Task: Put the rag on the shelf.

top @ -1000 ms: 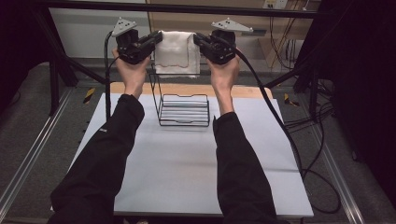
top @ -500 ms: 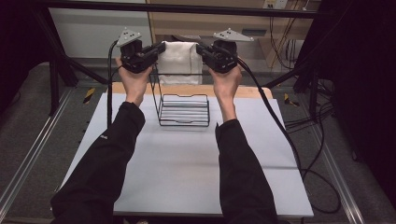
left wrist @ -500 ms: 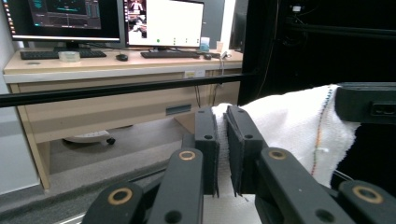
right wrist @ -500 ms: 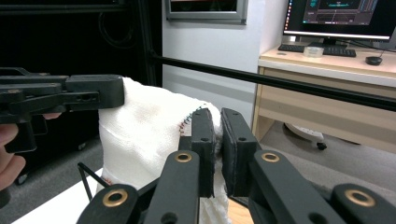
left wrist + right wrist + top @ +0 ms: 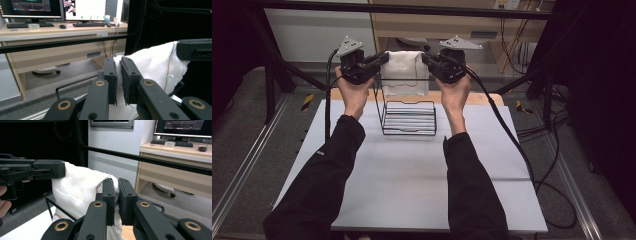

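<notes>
While both arms reach forward, we see the left gripper and right gripper each clamped on a top corner of the white cloth above the wire rack.

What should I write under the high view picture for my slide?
Two hand-held grippers, left gripper and right gripper, hold a white cloth stretched above a black wire rack.

Both arms reach far forward and up. The left gripper and the right gripper point toward each other, each pinched tight on a white cloth.
</notes>
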A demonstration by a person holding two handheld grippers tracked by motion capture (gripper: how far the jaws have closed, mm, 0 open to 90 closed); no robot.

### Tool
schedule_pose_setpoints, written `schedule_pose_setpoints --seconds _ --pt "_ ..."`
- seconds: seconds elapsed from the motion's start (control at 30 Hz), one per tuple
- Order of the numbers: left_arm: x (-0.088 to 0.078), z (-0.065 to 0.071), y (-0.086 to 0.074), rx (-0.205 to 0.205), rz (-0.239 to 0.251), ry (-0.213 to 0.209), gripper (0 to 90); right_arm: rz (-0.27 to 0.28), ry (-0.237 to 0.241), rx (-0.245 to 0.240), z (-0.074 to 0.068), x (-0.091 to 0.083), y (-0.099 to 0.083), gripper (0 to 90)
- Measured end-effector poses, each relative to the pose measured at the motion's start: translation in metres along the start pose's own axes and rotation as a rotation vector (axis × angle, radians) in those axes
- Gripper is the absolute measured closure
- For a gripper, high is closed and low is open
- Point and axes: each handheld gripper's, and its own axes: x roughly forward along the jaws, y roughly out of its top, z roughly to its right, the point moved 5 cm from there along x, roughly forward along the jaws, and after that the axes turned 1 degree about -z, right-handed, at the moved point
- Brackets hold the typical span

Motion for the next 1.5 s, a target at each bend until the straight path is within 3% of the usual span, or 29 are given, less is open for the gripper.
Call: schedule_pose_setpoints --seconds 0.47,0.97,1.33,1.5 --pt "-0.012 0.007 -0.006 0.029 -0.018 -0.030 82.3 -0.004 0.014 -0.032 -0.006 -0.013 -0.005 84.4" --pt "-0.027 0.015 -0.017 0.037 -0.093 -0.060 81.4 -0.037 0.048 -0.059 -0.016 -0.026 -0.022 84.1" --pt "-0.038 0.021 -0.034 0.028 -0.132 -0.088 80.0 -0.069 0.081 -0.062 -0.022 -0.031 -0.040 83.8" --pt "-0.040 0.022 -0.041 0.035 -0.142 -0.081 79.7 -0.084 0.091 -0.068 -0.023 -0.030 -0.048 83.7"
